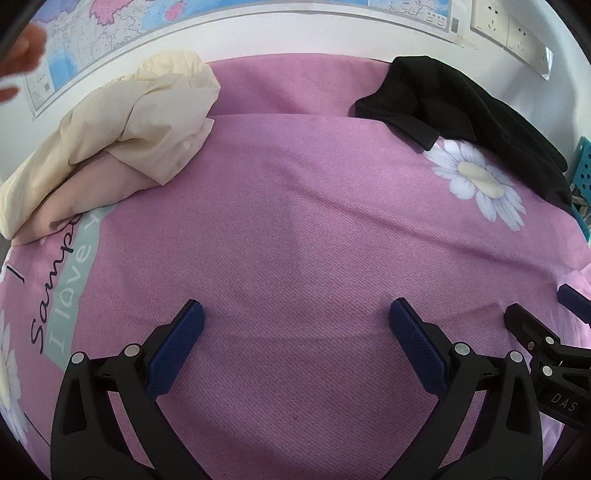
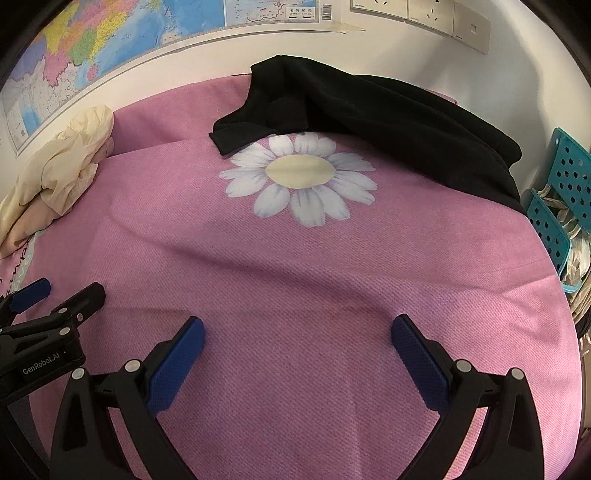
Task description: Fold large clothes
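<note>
A crumpled black garment (image 1: 476,122) (image 2: 376,110) lies at the far right of the pink bedspread, against the wall. A cream garment (image 1: 122,129) (image 2: 55,170) sits bunched at the far left, over a pale pink cloth (image 1: 96,192). My left gripper (image 1: 295,317) hovers open over bare pink bedspread (image 1: 295,221), nothing between its blue pads. My right gripper (image 2: 297,332) is likewise open and empty, well short of the black garment. Each gripper shows at the edge of the other's view: the right one (image 1: 543,314), the left one (image 2: 62,291).
A white daisy print (image 2: 299,177) (image 1: 476,181) marks the bedspread just before the black garment. A teal perforated basket (image 2: 561,195) (image 1: 583,173) stands at the right edge. A map poster (image 2: 110,48) and wall sockets (image 2: 424,14) line the wall. A person's hand (image 1: 26,48) shows top left.
</note>
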